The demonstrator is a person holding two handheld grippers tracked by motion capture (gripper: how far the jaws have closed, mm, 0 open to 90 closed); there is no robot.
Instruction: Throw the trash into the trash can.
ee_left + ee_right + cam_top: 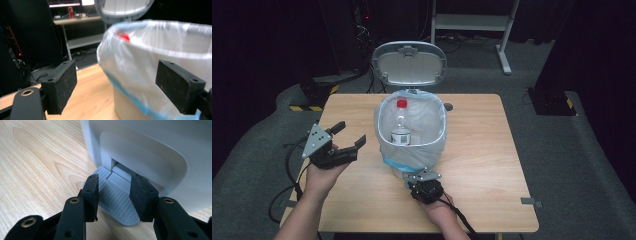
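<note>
While my right gripper presses half-open jaws down on the bin's pedal, the lid stands up. The bottle sits in the lined bin. I should hold the pedal steady as my wide-open, empty left gripper hovers just beside it.

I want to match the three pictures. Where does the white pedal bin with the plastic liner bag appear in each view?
High view: the white pedal bin stands at the centre of the wooden table, lid up.
Left gripper view: its bagged rim and wall take the right half, behind the right jaw.
Right gripper view: its lower wall takes the upper right, above the grey ribbed pedal.
Shared landmark: the light wooden tabletop under the bin.
</note>
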